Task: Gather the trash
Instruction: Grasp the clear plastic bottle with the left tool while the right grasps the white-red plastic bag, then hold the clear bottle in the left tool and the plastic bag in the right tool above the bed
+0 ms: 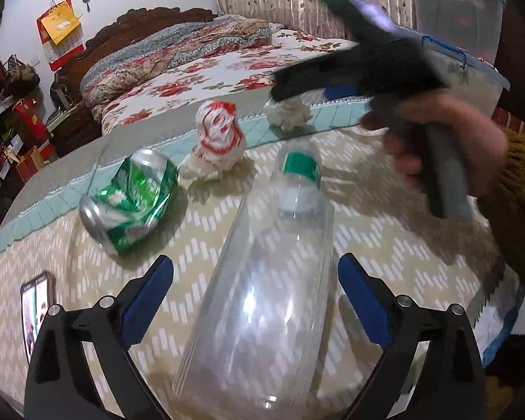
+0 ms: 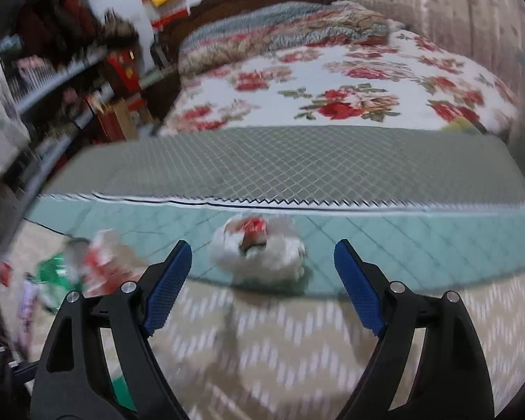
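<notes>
Both views are blurry. In the left view the bottle's [image 1: 262, 297] bottom end is cut off at the lower edge. The bottle lies on the bench [image 1: 385, 245] between the left gripper's [image 1: 255, 280] wide jaws, and I cannot tell if the pads [image 1: 147, 301] touch it. Its green label points away. A crushed green can [image 1: 129, 199] lies to the left, just beside a red and white bag [image 1: 217, 140]. A white wad [image 1: 288, 113] sits farther back, partly hidden by the right gripper [image 1: 332, 80].

In the right view the right gripper [image 2: 262, 273] has wide, empty jaws. The wad [image 2: 259, 248] sits just ahead, between them. The can [image 2: 56, 276] is a green smear at left.
</notes>
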Demonstrator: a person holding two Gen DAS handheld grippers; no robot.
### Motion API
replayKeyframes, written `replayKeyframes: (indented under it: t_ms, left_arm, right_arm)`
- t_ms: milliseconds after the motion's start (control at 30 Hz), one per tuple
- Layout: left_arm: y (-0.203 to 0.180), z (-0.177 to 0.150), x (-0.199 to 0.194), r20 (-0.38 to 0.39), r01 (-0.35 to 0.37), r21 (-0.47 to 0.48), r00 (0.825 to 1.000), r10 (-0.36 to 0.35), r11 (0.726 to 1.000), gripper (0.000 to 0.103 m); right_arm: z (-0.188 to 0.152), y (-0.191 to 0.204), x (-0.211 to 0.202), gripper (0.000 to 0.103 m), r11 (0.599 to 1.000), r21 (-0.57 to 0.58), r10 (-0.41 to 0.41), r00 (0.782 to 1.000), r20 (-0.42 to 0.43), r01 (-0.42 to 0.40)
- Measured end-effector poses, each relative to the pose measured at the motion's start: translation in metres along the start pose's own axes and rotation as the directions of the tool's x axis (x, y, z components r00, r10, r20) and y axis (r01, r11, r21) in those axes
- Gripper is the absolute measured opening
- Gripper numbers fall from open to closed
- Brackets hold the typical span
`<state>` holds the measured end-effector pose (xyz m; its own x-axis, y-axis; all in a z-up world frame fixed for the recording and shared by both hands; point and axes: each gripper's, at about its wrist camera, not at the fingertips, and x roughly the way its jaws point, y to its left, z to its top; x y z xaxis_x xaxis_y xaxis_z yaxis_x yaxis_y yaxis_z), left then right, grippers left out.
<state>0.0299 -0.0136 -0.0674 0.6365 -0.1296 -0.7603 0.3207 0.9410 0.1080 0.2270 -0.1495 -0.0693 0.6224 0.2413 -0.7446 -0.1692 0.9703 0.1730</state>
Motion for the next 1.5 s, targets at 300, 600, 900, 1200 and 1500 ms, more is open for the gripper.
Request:
replayKeyframes:
  t_ms: [300, 600, 900, 1200, 1500]
  left_arm:
    - [-0.011, 0.001, 0.018, -0.059, 0.032, 0.004, 0.998, -0.032, 0.999, 0.069]
    - [-0.026, 0.000, 0.011, -0.039, 0.100, -0.010, 0.994, -0.101, 0.995, 0.067]
    - [-0.054, 0.018, 0.027, -0.020, 0.125, 0.015, 0.992, -0.125, 0.992, 0.066]
    - [-0.054, 0.016, 0.032, 0.003, 0.065, 0.026, 0.998, -0.065, 0.998, 0.076]
    - [-0.052, 0.012, 0.033, 0.007, 0.091, 0.026, 0.996, -0.091, 0.996, 0.079]
  right_arm:
    - [-0.036, -0.010, -0.027, 0.054, 1.000, -0.022, 0.008, 1.000, 0.002, -0.008]
    - [-0.126, -0.050, -0.112, 0.054, 0.994, 0.091, 0.053, 0.993, 0.106, -0.062]
    - [-0.157, -0.089, -0.118, 0.055, 0.972, 0.225, 0.050, 0.993, 0.108, -0.073]
    - [-0.163, -0.099, -0.107, 0.060, 0.951, 0.285, 0.098, 0.991, 0.092, -0.121]
    - [-0.163, -0.097, -0.106, 0.061, 0.951, 0.284, 0.098, 0.991, 0.089, -0.119]
